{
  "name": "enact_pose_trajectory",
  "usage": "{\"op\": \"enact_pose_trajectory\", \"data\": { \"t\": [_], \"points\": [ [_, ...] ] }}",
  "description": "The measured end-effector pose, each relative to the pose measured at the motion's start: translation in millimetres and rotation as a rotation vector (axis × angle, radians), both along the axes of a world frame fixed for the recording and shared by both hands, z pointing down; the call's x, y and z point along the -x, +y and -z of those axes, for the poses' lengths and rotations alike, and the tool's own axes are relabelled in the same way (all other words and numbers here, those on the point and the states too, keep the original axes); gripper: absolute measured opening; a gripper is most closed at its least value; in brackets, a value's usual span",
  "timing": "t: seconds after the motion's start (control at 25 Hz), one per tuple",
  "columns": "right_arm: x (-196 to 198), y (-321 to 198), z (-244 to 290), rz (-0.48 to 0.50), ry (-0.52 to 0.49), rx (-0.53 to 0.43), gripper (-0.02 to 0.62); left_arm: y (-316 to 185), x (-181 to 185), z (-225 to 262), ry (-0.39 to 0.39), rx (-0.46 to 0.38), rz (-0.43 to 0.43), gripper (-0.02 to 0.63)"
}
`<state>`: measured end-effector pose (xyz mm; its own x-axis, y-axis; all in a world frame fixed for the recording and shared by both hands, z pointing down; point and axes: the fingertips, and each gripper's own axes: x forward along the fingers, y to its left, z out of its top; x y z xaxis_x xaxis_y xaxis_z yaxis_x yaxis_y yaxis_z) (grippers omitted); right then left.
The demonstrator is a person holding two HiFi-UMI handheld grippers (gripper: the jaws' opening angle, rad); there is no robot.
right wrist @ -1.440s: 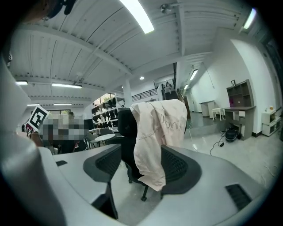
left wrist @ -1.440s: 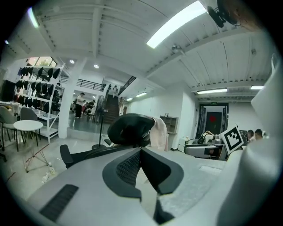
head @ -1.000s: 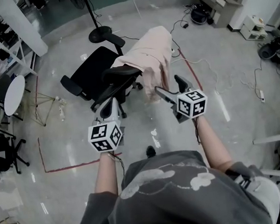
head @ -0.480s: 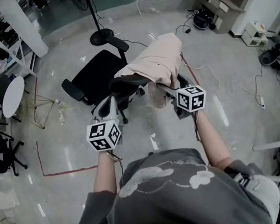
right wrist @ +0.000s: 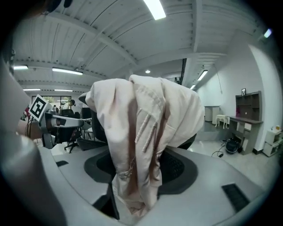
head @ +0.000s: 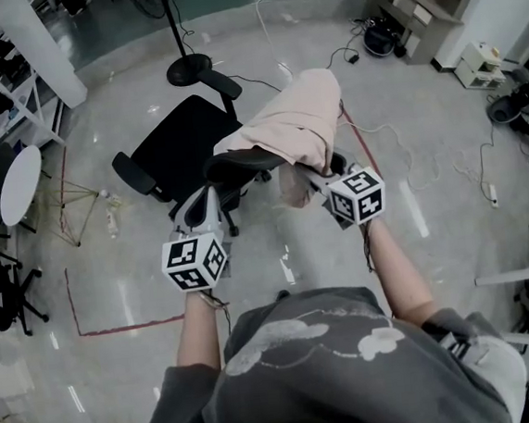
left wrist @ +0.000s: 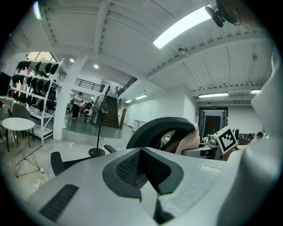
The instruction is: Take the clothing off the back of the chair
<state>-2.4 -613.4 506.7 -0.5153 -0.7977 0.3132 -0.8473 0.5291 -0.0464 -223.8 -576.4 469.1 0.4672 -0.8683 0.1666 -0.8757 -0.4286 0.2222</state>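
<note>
clothing (head: 297, 119): soft creased cloth | chair (head: 183, 139): matt black | floor (head: 434, 236): glossy, smooth

Bright, even indoor light falls from ceiling strips (left wrist: 185, 26), at 1 o'clock in the left gripper view and 12 o'clock in the right. The glossy floor (head: 279, 260) throws back pale glare streaks. Both gripper views bulge fisheye-wise, with black corners. The cloth (right wrist: 141, 145) carries soft shadows in its folds.
</note>
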Motion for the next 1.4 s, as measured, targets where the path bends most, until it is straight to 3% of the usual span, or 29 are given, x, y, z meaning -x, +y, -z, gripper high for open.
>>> {"op": "enact_pose_trajectory", "data": {
  "t": [0.08,0.12,0.16,0.68,1.0,1.4],
  "points": [
    [-9.9,7.0,1.3,-0.038,0.019,-0.006,0.205,6.0,-2.4,-1.1,0.005,0.009,0.007,0.0],
    [-18.8,10.1,3.5,-0.07,0.019,-0.007,0.055,9.8,-4.2,0.1,0.007,0.01,0.008,0.0],
    [-26.7,13.0,6.3,-0.092,0.011,-0.002,0.035,13.3,-6.2,2.3,0.006,0.007,0.007,0.0],
    [-55.6,64.6,32.4,-0.09,-0.003,-0.007,0.02,61.9,-38.7,21.4,-0.002,-0.024,0.004,0.0],
    [-56.5,102.5,46.3,-0.038,-0.019,-0.035,0.02,100.7,-50.3,28.7,-0.012,-0.023,0.029,0.0],
    [-83.6,178.8,49.1,-0.004,-0.052,-0.045,0.02,173.9,-79.7,31.5,-0.027,-0.029,0.06,0.0]
  ]
}}
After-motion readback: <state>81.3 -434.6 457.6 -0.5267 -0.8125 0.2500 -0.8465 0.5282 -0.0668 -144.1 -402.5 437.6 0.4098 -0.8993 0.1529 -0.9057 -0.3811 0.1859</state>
